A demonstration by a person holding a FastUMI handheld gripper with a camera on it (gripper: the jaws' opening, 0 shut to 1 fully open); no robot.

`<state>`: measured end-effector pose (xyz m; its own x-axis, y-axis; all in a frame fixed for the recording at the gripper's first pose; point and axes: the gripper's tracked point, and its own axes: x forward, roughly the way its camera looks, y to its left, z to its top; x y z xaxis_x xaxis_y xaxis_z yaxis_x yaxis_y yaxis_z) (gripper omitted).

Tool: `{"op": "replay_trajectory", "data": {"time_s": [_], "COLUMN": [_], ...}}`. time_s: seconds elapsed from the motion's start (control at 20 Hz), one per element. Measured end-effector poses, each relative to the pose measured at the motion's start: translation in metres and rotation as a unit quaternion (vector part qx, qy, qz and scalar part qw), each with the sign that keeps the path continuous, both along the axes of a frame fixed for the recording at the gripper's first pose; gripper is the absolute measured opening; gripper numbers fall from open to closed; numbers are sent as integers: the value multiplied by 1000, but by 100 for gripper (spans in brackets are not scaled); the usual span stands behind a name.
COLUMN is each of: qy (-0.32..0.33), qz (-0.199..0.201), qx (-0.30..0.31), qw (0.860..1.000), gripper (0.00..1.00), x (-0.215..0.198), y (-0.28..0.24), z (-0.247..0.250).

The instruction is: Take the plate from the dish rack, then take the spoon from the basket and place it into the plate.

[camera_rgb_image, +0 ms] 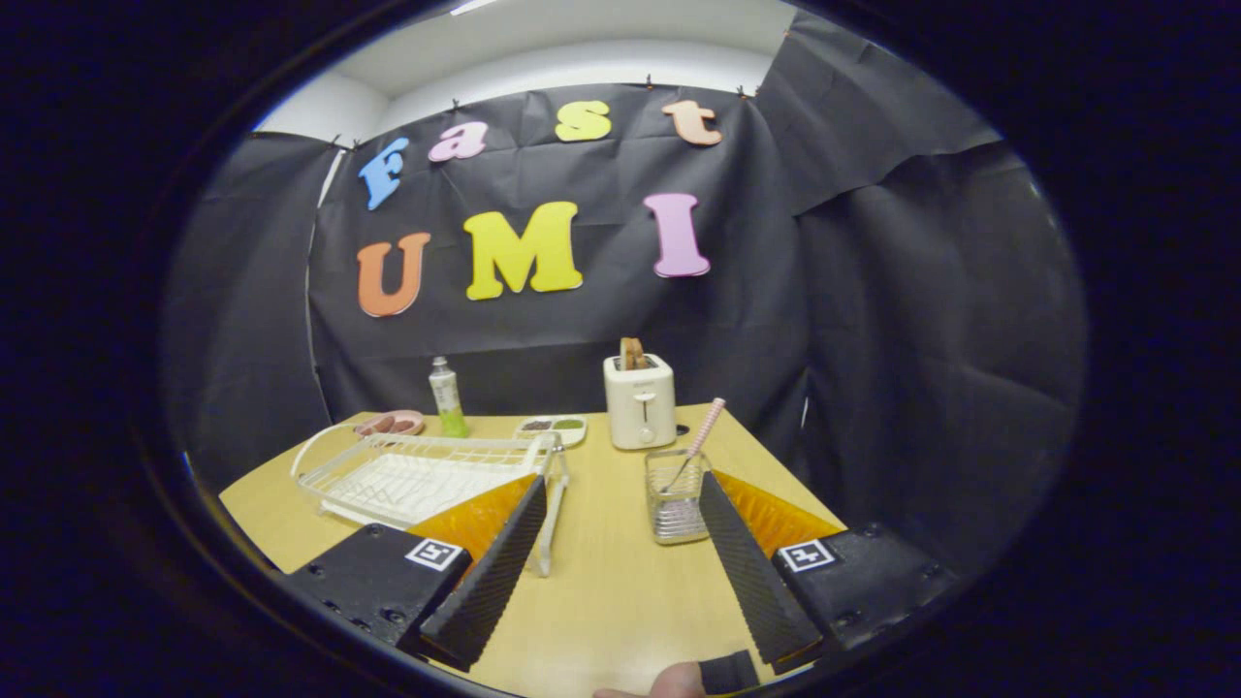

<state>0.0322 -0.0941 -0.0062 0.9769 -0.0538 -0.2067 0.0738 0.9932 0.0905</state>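
I had the gripper [620, 543] spread wide with nothing between its fingers, only bare tabletop showing in the gap. The left finger overlapped the near corner of the dish rack [427, 470], where a clear plate [553, 509] stood on edge at the rack's end, just beside that fingertip. The right finger reached up alongside the basket [676, 496], a small clear container with a ribbed lower part, and the spoon [700, 436] stood in it with its pink handle leaning up and away.

As I judged it, the task had not properly begun: the plate was in its rack, the spoon in its basket, and I held neither. Lifting the plate out, setting it down, then fetching the spoon and laying it in were all left to do.

The table [611, 601] was pale wood, open in front of the fingers. Toward the back stood a cream toaster [640, 402] with a slice of bread poking out, a small divided dish [553, 427], a bottle [447, 397] with green contents, and a pink dish [390, 424] holding something brown. Black cloth walled the booth behind and to both sides, with white ceiling above. A fingertip [674, 682] showed at the very near edge.
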Motion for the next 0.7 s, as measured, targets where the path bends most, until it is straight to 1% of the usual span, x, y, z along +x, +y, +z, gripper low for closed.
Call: {"op": "replay_trajectory", "data": {"time_s": [0.15,0.25,0.35,0.45,0.5,0.65,0.7], "qy": [4,11,22,44,60,104,116], "qz": [-8,5,11,36,40,39,43], "qx": [28,45,47,62,67,96,110], "qw": [1000,999,999,996,995,989,986], "gripper": [100,100,100,99,98,89,86], "x": [43,77,113,148,167,215,224], "y": [-40,-52,-65,-65,-68,-79,-80], "z": [12,17,16,9,2,-24,-31]}}
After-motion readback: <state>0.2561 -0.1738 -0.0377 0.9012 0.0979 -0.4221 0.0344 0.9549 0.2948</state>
